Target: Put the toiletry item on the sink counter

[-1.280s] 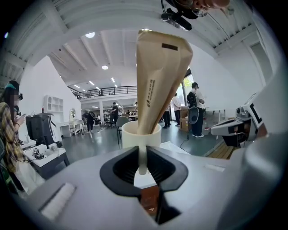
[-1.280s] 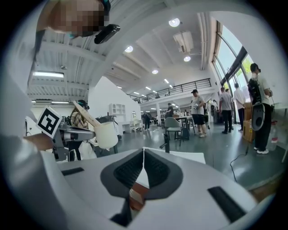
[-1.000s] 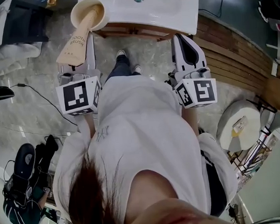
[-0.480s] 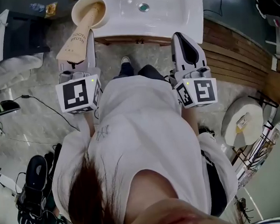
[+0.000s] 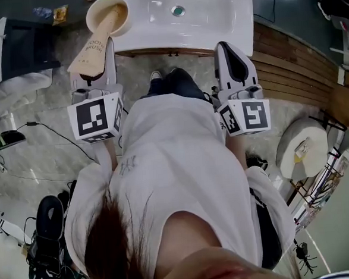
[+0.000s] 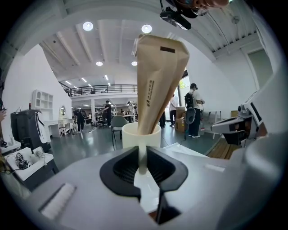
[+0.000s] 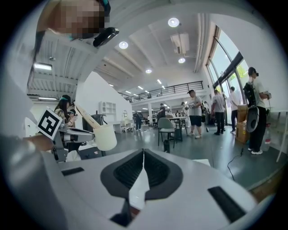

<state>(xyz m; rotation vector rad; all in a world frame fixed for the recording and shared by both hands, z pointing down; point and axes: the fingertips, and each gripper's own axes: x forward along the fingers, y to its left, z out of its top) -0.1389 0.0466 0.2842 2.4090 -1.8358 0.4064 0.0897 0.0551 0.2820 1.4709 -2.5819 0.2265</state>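
The left gripper [image 6: 142,150] has its fingers squeezed tight on a thin white part of a cup [image 6: 135,137]. It may be the handle, but I cannot tell for sure. The cup stands upright just past the tips of these fingers, so the paper bag [image 6: 159,85] inside it does not fall out. The bag is tall and tan. It is narrow at the bottom, wide and flat at the top, and looks dry and a bit crinkly. It has words about a toothbrush printed on it. The cup is round, smooth and cream colored. It looks hard, like pottery or plastic. The white sink table [image 5: 214,29] is right in front of the left fingers, and the cup is at its left edge. I cannot tell if the cup touches the table yet. I think the cup is held out in front like this so it can go straight down on the flat, shiny top. The right gripper [image 7: 143,155] has its fingers pressed together with nothing between them. It hangs back from the table, out of the way.
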